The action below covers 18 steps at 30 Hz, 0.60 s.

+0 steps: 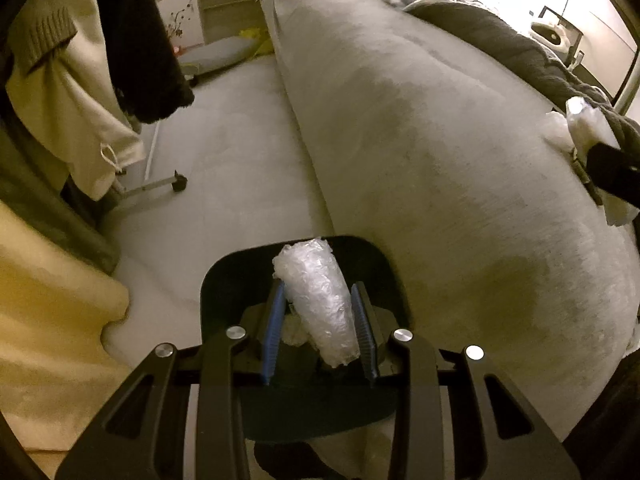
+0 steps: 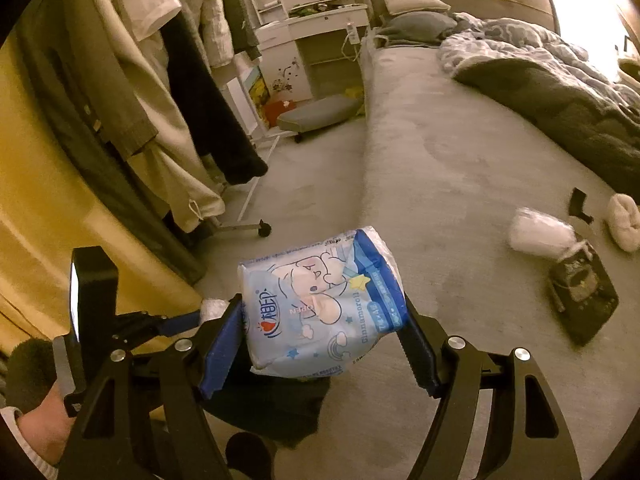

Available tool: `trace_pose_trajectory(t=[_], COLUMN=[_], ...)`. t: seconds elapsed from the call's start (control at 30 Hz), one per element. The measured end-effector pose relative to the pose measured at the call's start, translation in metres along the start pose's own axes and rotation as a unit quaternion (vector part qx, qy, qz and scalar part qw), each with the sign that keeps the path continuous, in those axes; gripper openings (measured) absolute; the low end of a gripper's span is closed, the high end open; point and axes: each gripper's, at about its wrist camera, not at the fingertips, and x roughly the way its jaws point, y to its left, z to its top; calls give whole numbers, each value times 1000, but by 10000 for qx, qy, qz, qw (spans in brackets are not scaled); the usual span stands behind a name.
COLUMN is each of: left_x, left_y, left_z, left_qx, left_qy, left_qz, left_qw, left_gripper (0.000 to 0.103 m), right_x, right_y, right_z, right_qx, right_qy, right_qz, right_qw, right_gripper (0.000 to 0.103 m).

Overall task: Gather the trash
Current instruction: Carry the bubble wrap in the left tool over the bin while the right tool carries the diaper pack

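over the bin (image 1: 224,280) beside the bed (image 1: 440,160), the left gripper (image 1: 320,324) has its jaws clamped on a bubble wrap roll (image 1: 316,300) while the right gripper (image 2: 320,328) pinches a tissue pack (image 2: 320,300), whose slick bulging wrapper could slip free onto the floor.

Dim, yellowish bedroom: wide grey bed (image 2: 460,152) with rumpled duvet (image 2: 520,52), pale floor (image 2: 312,168), clothes rack (image 2: 180,80), white desk (image 2: 316,28) behind.

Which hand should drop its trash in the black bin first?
Probably left. Its fingers hold the bubble wrap roll right above the black bin. The right gripper, gripping the blue tissue pack, looks off to one side.
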Motion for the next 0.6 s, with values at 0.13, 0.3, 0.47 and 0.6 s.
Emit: trace_pose_trajectory(t=[0.13, 0.3, 0.47, 0.6], left_x=[9, 18, 33, 46], left_y=[9, 18, 25, 26], left_z=[-6, -12, -18, -25], left_qx=[-50, -96, -215, -179], left_qy=[233, 467, 750, 1046], left_qz=[0, -35, -156, -238], left_qw=[9997, 9989, 9968, 9941], left_gripper=[36, 36, 36, 38], right_x=[6, 15, 23, 33], right_y=[11, 22, 33, 43], right_z=[2, 4, 6, 6], right_qx=[-81, -99, -120, -242], right_qy=[42, 82, 131, 242], right_qz=[46, 96, 138, 125], right_qw=[9999, 9999, 9997, 9993], right_gripper=[74, 74, 74, 74])
